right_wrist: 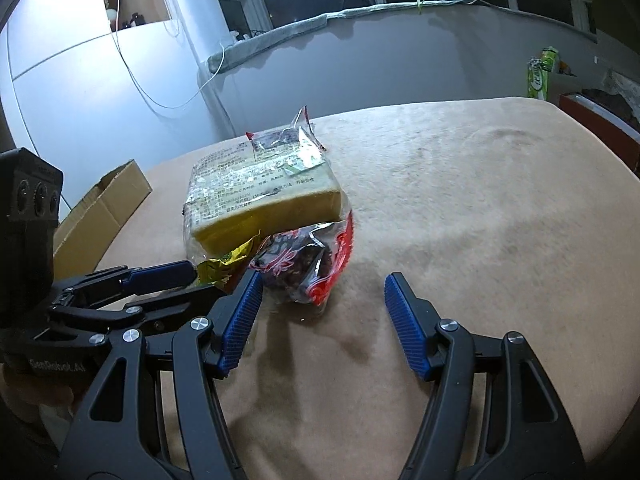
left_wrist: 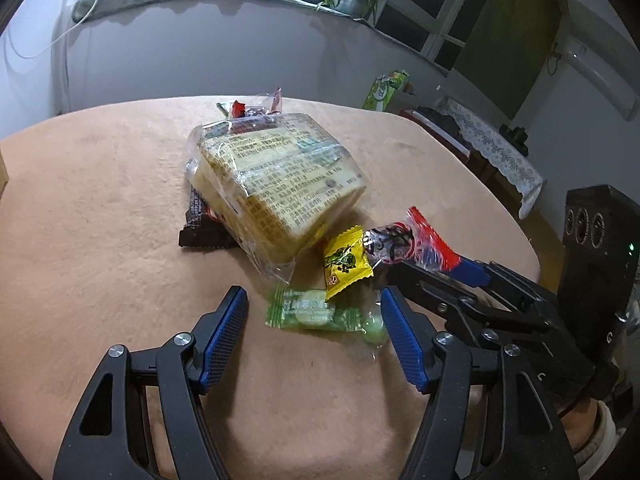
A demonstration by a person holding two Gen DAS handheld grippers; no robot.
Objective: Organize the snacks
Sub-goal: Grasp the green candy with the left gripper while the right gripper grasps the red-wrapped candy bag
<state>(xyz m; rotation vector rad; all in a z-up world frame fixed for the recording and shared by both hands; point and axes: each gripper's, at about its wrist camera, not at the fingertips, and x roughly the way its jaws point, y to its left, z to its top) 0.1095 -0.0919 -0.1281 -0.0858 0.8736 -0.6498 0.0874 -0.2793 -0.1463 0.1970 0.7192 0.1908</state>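
A heap of snacks lies on the tan tablecloth. A clear bag of sliced bread rests on a dark wrapped bar. In front of it are a yellow candy, a green candy and a red-and-clear packet. My left gripper stands open with the green candy between its blue pads. My right gripper is open too, its left pad beside the red packet. The two grippers nearly touch.
A second crinkled packet sticks out behind the bread. An open cardboard box sits at the table's left edge. Beyond the far edge are a green carton and a low cabinet with a lace cloth.
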